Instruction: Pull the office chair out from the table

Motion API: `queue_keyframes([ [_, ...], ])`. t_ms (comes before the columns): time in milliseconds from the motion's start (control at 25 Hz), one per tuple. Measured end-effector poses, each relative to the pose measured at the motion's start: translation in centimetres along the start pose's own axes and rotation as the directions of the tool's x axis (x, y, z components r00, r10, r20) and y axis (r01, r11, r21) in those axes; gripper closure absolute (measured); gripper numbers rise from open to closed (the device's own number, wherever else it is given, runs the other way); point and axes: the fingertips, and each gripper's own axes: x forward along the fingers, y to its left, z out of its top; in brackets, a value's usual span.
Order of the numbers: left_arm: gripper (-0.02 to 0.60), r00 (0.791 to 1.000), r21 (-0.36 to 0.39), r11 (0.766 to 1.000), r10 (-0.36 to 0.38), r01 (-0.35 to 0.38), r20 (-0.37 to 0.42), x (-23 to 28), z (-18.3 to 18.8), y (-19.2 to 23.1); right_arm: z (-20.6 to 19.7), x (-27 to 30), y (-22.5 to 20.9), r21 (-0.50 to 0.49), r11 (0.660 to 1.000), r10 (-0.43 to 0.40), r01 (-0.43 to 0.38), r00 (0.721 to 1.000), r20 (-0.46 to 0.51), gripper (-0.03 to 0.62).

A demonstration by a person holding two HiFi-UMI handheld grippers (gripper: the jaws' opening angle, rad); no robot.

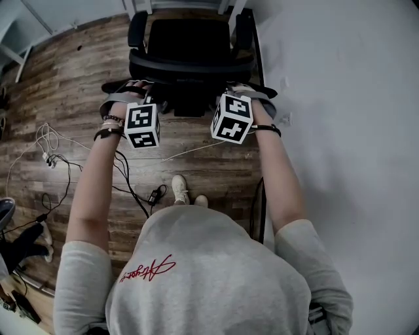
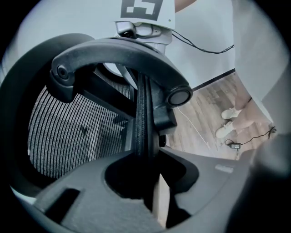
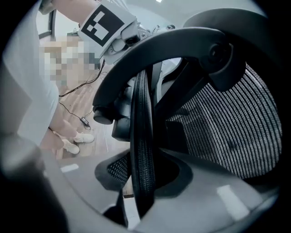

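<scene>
The black office chair (image 1: 190,49) stands at the top of the head view with its back toward me, and its seat points at the white table legs (image 1: 141,6). My left gripper (image 1: 139,95) is shut on the left part of the backrest's top rim. My right gripper (image 1: 237,93) is shut on the right part. In the left gripper view the mesh backrest edge (image 2: 144,113) runs straight into my left gripper (image 2: 148,182), with the jaws pressed on both sides. In the right gripper view the same rim (image 3: 142,136) is clamped in my right gripper (image 3: 142,191). The curved headrest bar (image 2: 118,50) arcs above.
A white wall (image 1: 340,98) runs along the right, close to the chair. Loose cables (image 1: 52,150) and a power adapter (image 1: 156,195) lie on the wooden floor at the left. The person's shoes (image 1: 180,190) stand just behind the chair.
</scene>
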Motion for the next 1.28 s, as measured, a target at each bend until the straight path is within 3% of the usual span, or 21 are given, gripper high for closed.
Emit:
queue_keyframes([
  [1280,0.491,1.0,-0.017,1.0,-0.004,0.004,-0.003,-3.6,3.4,-4.9,-1.1,-3.9,5.6,-0.01,1.0,0.011,-0.011,1.0,-0.001,0.476],
])
